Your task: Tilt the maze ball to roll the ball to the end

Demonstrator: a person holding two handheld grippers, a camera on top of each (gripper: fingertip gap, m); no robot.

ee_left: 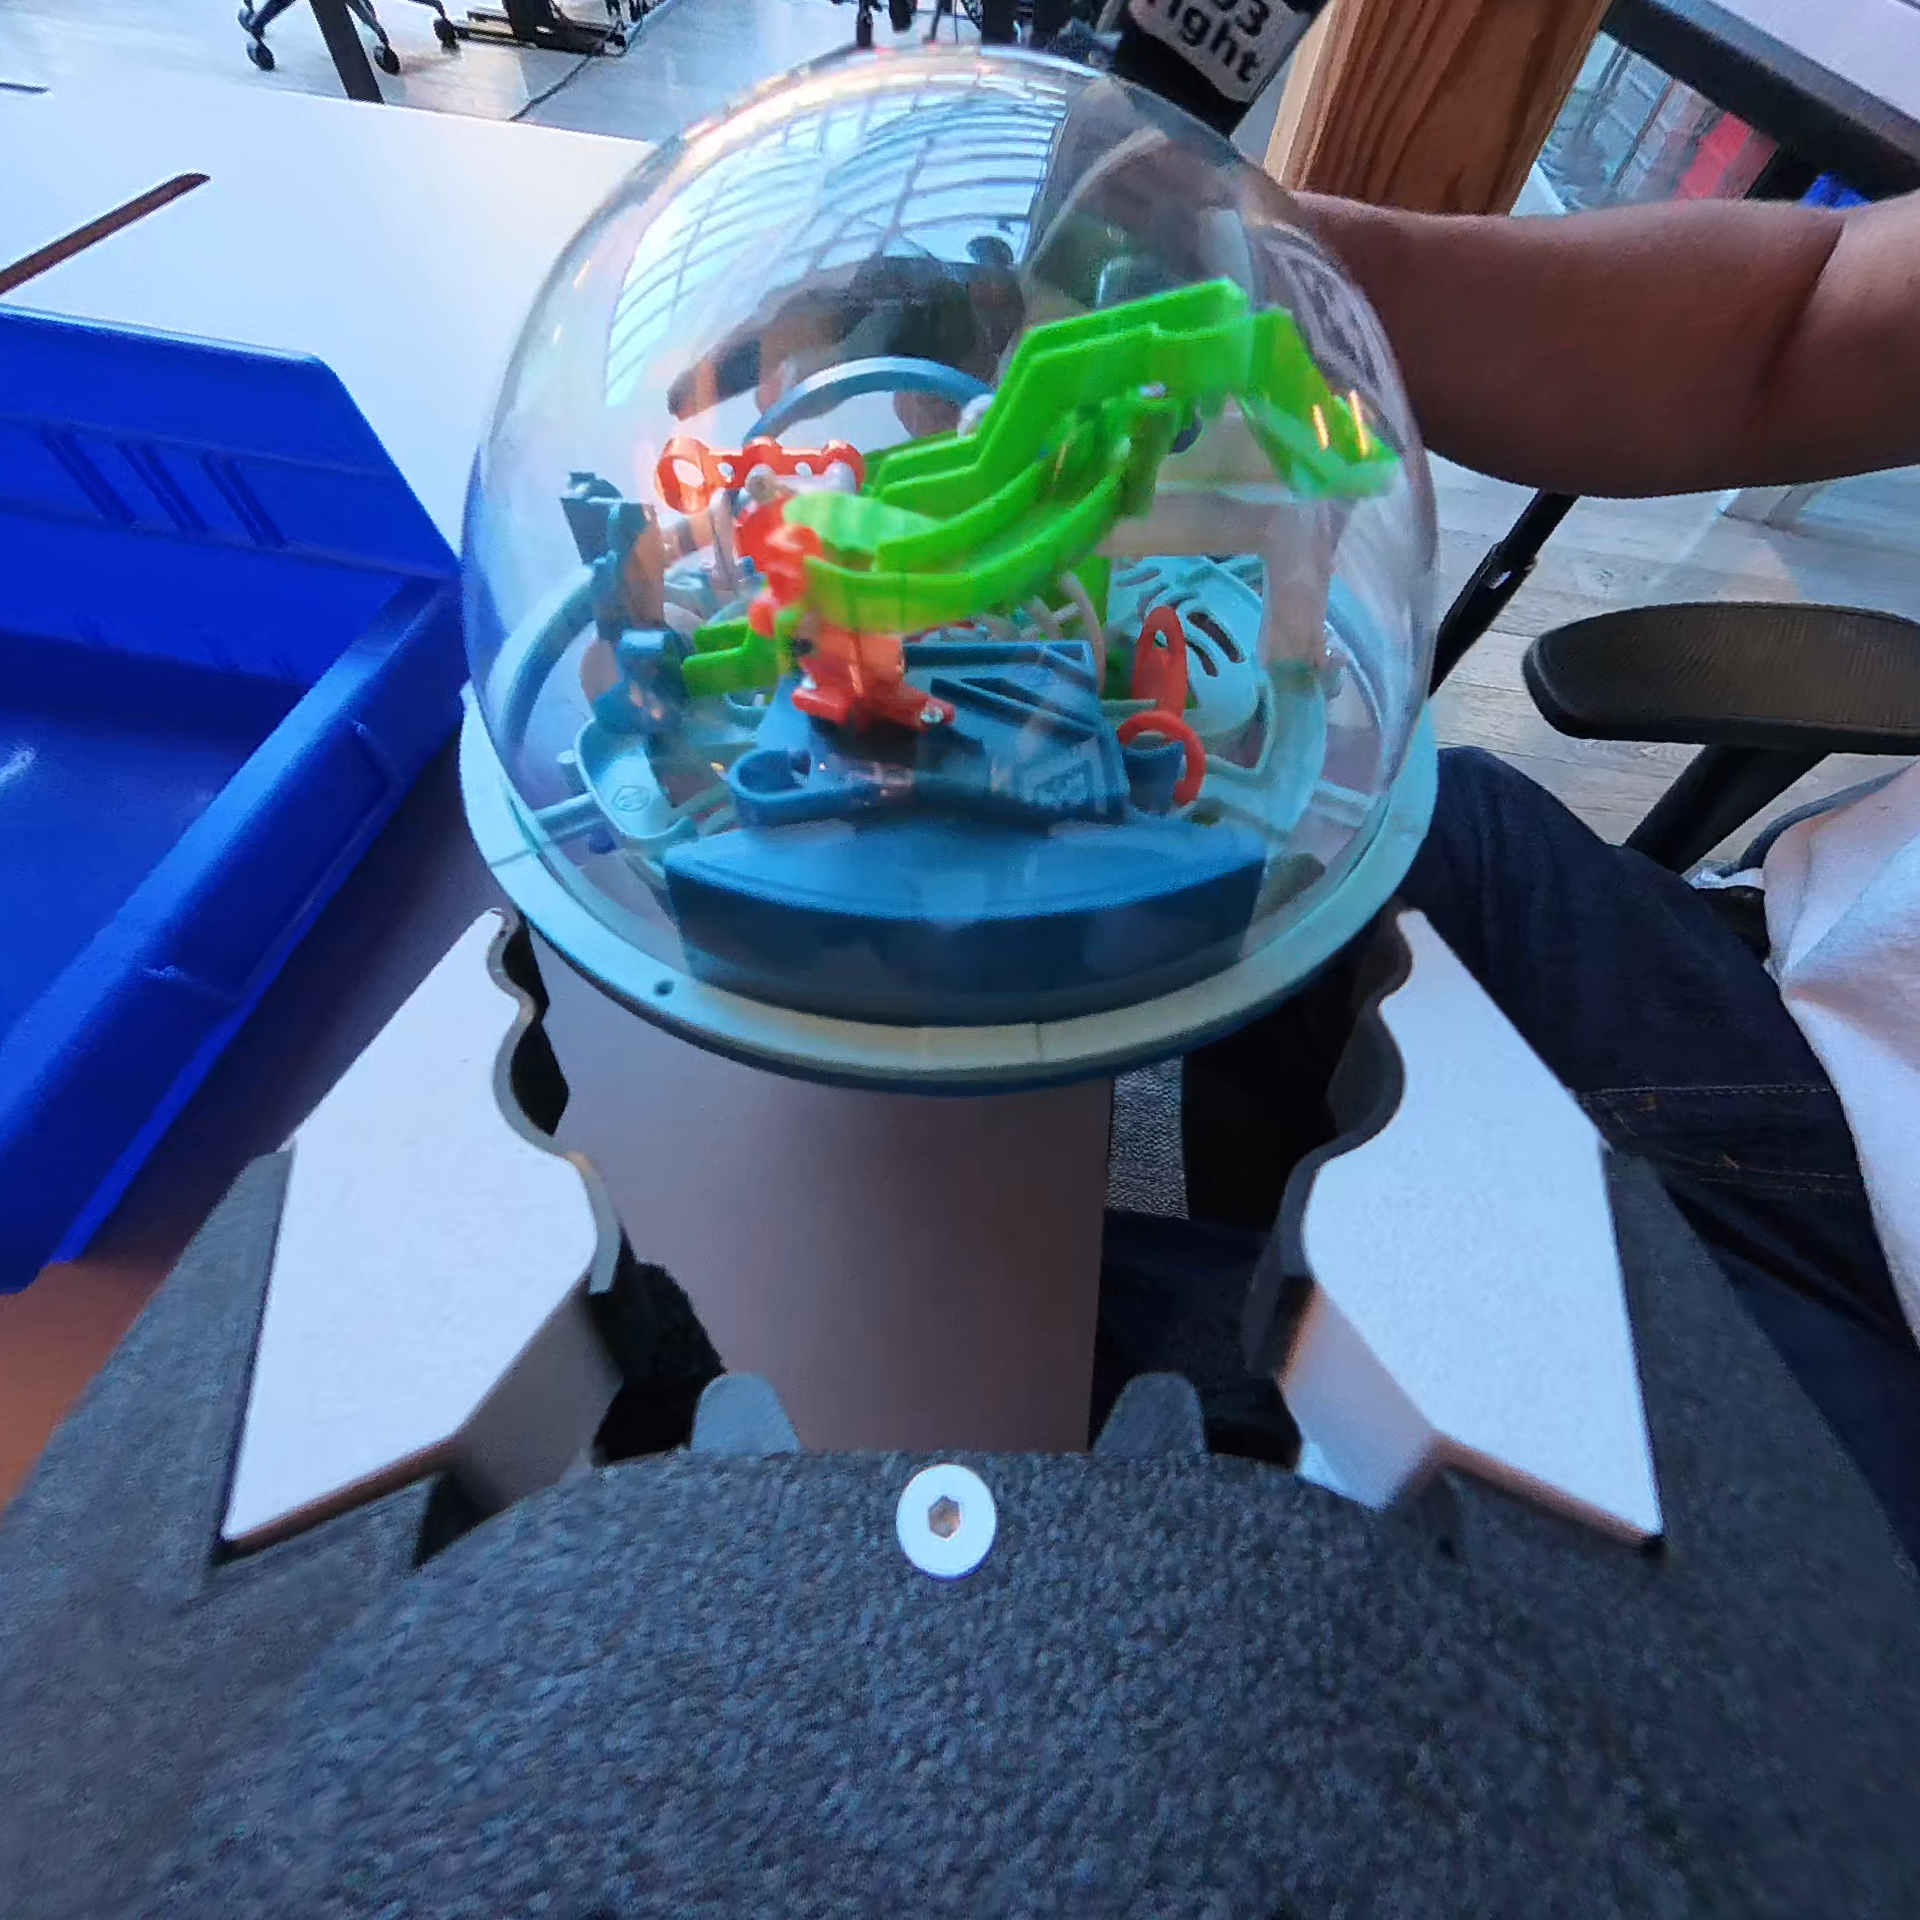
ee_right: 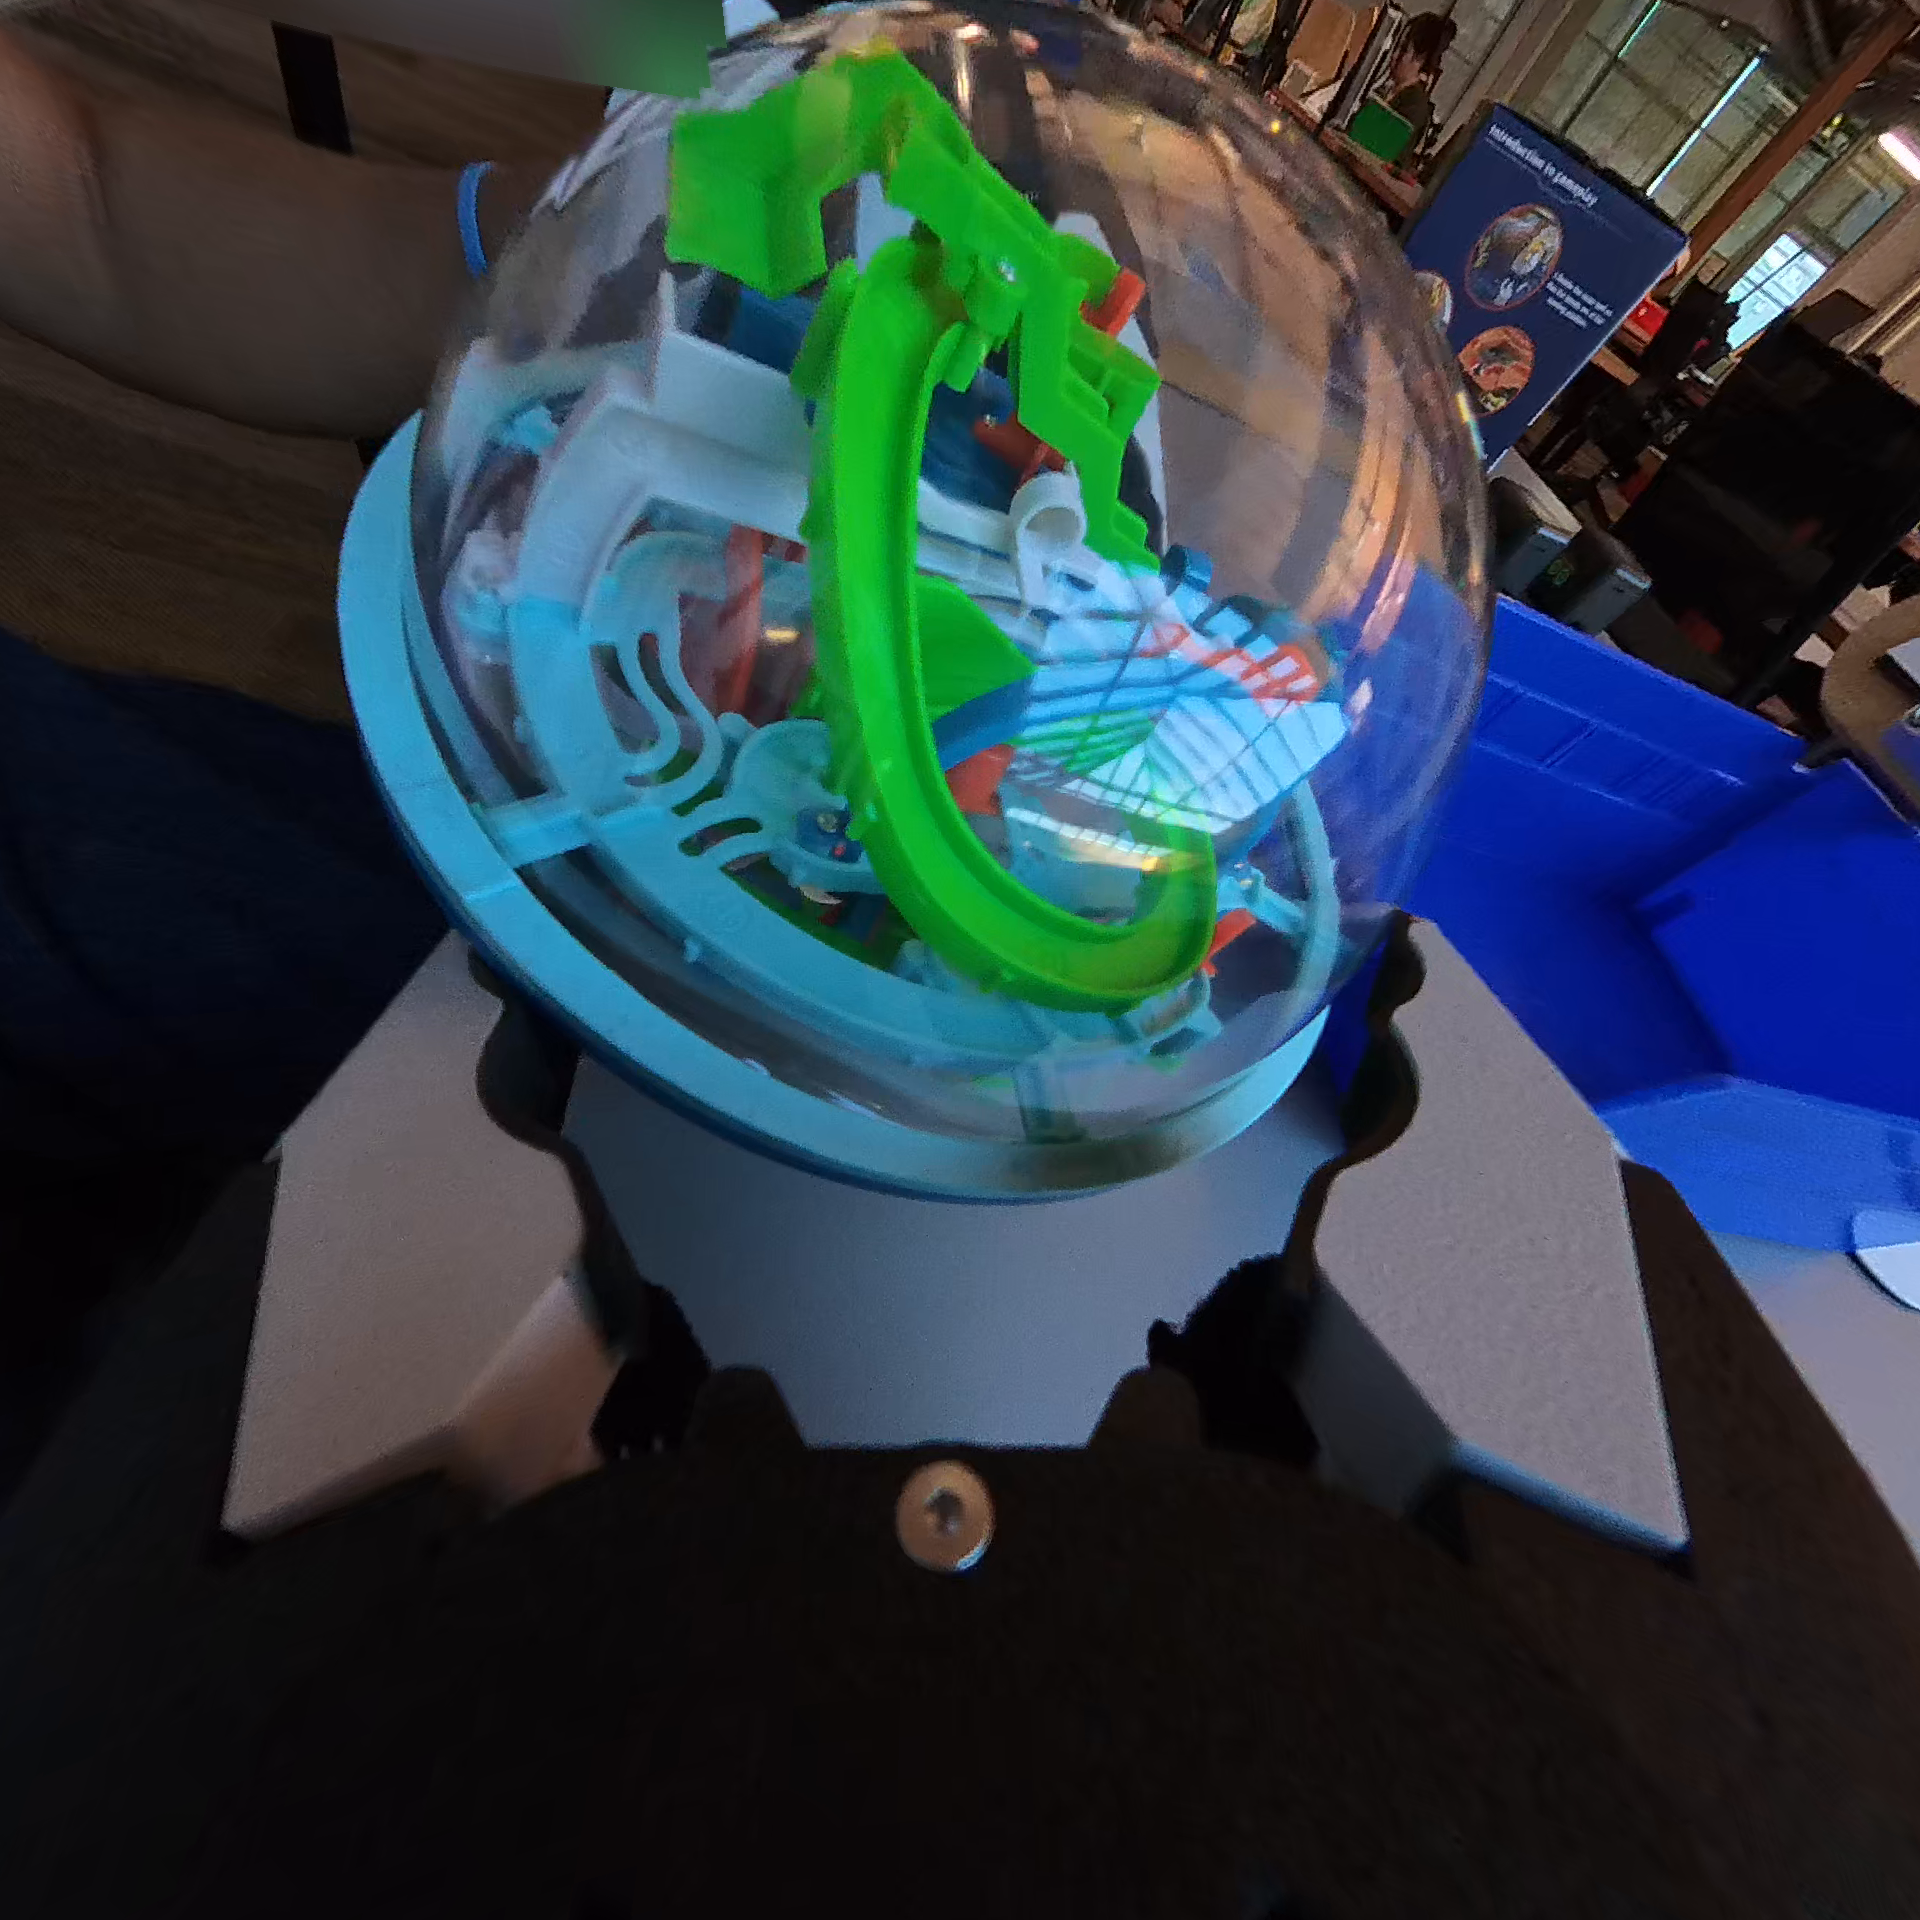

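Maze ball (ee_left: 951, 582) sits between my two claws, raised above the white desk (ee_left: 312, 260) at its near edge. My left claw (ee_left: 945, 997) has its jaws spread wide; the sphere's pale equator ring (ee_left: 935, 1023) lies between its fingers (ee_left: 416, 1195), but I cannot tell whether they touch it. My right claw (ee_right: 945, 1039) is likewise spread, with the ring between its fingertips; contact is unclear there too. Inside the clear dome I see green track (ee_right: 883, 623), orange pieces (ee_left: 831, 644) and blue platforms (ee_left: 966, 904). I cannot locate the small ball. A blue bin (ee_left: 187, 727) stands on the desk just beside the sphere.
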